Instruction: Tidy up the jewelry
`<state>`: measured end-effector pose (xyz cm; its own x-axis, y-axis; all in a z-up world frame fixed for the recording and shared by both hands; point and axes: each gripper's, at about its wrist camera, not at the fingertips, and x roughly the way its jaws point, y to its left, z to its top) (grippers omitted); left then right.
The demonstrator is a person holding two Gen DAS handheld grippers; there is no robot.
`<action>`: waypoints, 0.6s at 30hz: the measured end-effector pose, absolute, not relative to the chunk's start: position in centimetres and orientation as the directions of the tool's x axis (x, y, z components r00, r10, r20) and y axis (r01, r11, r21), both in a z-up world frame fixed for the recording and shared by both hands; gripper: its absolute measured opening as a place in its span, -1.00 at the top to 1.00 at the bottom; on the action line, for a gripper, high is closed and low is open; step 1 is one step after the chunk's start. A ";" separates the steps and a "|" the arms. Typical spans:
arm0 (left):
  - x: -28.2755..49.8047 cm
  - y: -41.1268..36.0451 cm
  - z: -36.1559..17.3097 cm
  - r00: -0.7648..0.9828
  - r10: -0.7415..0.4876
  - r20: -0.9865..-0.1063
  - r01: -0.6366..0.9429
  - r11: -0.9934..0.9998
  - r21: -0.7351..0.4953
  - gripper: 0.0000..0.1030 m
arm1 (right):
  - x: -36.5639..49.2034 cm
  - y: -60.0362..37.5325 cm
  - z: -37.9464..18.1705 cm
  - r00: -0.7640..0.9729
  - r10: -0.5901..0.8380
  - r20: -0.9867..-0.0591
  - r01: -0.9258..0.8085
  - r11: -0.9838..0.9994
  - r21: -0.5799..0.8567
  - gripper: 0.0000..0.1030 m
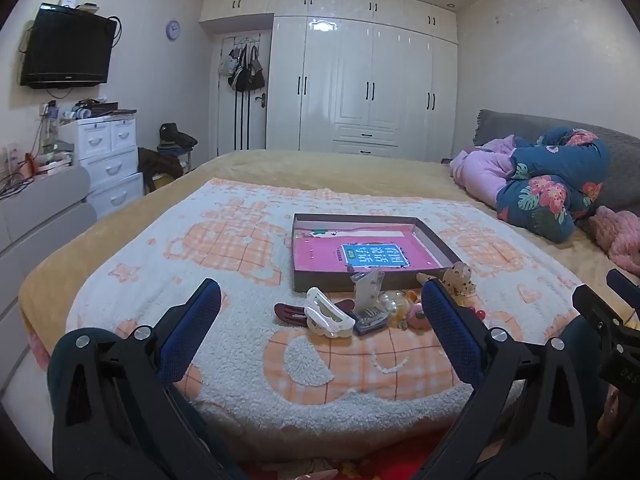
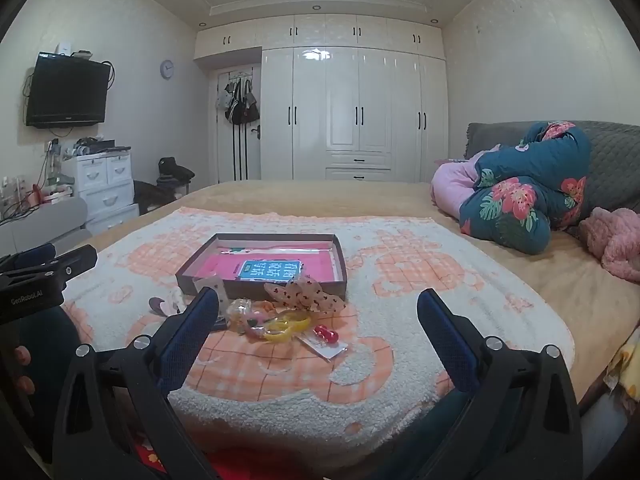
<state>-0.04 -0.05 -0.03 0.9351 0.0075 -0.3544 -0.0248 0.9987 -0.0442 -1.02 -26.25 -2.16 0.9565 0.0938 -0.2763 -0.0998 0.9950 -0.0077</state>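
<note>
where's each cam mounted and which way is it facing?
Left wrist: on the left claw, facing along the bed toward the white wardrobe; its blue-padded fingers show, the right claw at the right edge.
Right wrist: on the right claw, same heading; the left claw and fingertips show at the left.
Shared: shallow brown cardboard tray, hair clips pile.

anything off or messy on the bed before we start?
Nothing damaged. The accessories sit in a loose heap outside the box: white claw clip, yellow bangles, dotted bow, red earrings card. Box holds only its pink liner. Both grippers open, holding nothing.
</note>
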 end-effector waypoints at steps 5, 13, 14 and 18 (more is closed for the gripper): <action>-0.2 -0.1 0.0 0.935 0.009 -0.355 -0.027 0.999 -0.044 -0.79 | -0.9 -26.3 -2.2 0.957 0.093 -0.273 -0.099 0.995 -0.007 -0.88; 0.2 -0.2 -0.1 0.934 0.003 -0.358 -0.019 0.999 -0.043 -0.79 | -0.4 -26.2 -2.7 0.952 0.095 -0.290 -0.101 0.995 -0.004 -0.88; 0.2 -0.3 -0.1 0.934 0.003 -0.358 -0.019 0.999 -0.041 -0.79 | -0.5 -26.2 -2.7 0.952 0.094 -0.290 -0.100 0.995 -0.004 -0.88; 0.4 -0.1 -0.2 0.933 0.003 -0.359 -0.019 0.999 -0.042 -0.79 | -0.6 -26.3 -2.6 0.953 0.095 -0.289 -0.100 0.995 -0.002 -0.88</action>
